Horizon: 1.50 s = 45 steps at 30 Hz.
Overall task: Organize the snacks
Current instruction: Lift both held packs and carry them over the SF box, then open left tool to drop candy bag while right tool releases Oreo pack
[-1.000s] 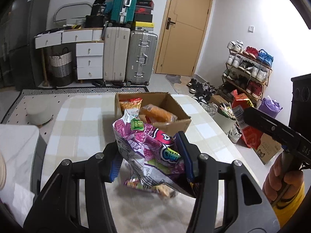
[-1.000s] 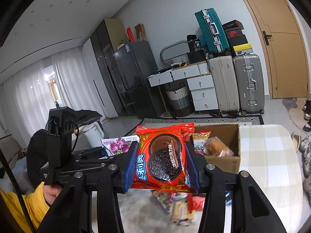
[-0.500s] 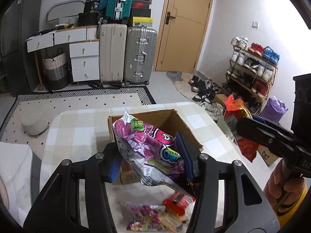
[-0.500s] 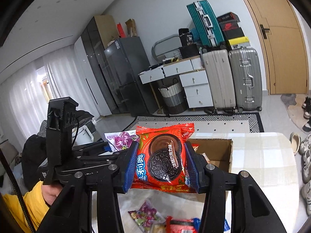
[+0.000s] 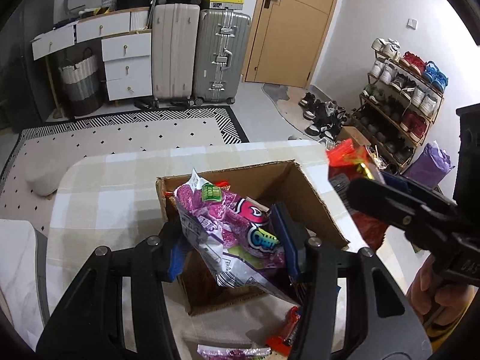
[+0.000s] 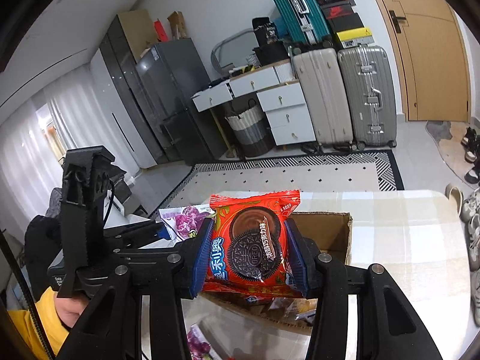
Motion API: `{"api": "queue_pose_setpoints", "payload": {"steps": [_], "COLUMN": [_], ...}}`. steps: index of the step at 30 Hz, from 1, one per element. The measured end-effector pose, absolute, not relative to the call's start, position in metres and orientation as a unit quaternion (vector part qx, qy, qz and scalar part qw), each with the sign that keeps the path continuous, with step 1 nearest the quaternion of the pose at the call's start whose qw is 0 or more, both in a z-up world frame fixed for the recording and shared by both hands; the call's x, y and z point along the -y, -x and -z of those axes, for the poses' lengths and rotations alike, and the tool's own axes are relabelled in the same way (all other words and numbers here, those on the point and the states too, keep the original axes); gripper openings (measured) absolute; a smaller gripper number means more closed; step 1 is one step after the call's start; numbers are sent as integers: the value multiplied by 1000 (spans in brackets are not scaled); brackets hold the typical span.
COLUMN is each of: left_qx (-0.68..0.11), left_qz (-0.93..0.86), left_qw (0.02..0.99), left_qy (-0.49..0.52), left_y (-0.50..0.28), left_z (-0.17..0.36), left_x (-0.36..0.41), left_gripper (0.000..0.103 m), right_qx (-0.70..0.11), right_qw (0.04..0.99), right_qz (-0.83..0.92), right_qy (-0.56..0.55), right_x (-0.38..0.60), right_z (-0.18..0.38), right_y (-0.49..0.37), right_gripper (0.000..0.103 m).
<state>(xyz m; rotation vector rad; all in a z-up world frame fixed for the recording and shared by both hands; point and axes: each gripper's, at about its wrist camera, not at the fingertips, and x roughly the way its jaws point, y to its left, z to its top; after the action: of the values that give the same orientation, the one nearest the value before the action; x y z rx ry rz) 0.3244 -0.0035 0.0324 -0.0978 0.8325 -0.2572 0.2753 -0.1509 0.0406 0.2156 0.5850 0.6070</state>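
Two claws clamped — left claw (image 5: 231,240) on purple bag (image 5: 228,225), right claw (image 6: 250,258) on Oreo pack (image 6: 252,243) — both above open box (image 5: 312,198).

Both hand-held grippers advanced: purple bag (image 5: 231,228) now over cardboard box (image 5: 303,186); Oreo pack (image 6: 255,246) nearer.

A wooden door (image 5: 289,27) with a dark lever handle stands shut in the far wall. Just left of the door stand a ribbed silver hard-shell suitcase (image 5: 220,57) and a beige hard-shell suitcase (image 5: 173,51), touching side by side; a teal suitcase (image 6: 295,7) and stacked shoe boxes (image 6: 345,15) lie on top of them. Further left of the door are white drawers with small brass knobs (image 5: 126,66), a woven grey-and-white laundry basket (image 5: 79,85), then a dark grey refrigerator (image 6: 171,96). Right of the door, a wooden shoe rack (image 5: 402,102) holds trainers. A black-and-white patterned rug (image 5: 120,138) covers the floor before the door.
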Motion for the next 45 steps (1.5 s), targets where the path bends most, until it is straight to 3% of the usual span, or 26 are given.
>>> {"api": "queue_pose_setpoints", "payload": {"steps": [16,26,32,35,45], "left_qx": [-455,-465,-457,-452,-446], "left_qz": [135,139,133,121,109], "left_qw": [880,874,879,884,888], "left_qy": [33,23,17,8,-18], "left_y": [-370,-376,-370,-360,-328], "left_z": [44,65,62,56,35], "left_x": [16,27,32,31,16], "left_gripper": [49,51,61,73,74], "right_qx": [-334,-347,-349,-346,-347], "right_qw": [895,895,896,898,900], "right_qz": [-275,-265,-257,-254,-245], "right_qy": [-108,-94,-96,-98,-103], "right_x": [144,138,140,139,147], "right_z": [6,18,18,18,22], "right_y": [-311,-309,-311,-309,-307], "right_gripper": [47,47,47,47,47]}}
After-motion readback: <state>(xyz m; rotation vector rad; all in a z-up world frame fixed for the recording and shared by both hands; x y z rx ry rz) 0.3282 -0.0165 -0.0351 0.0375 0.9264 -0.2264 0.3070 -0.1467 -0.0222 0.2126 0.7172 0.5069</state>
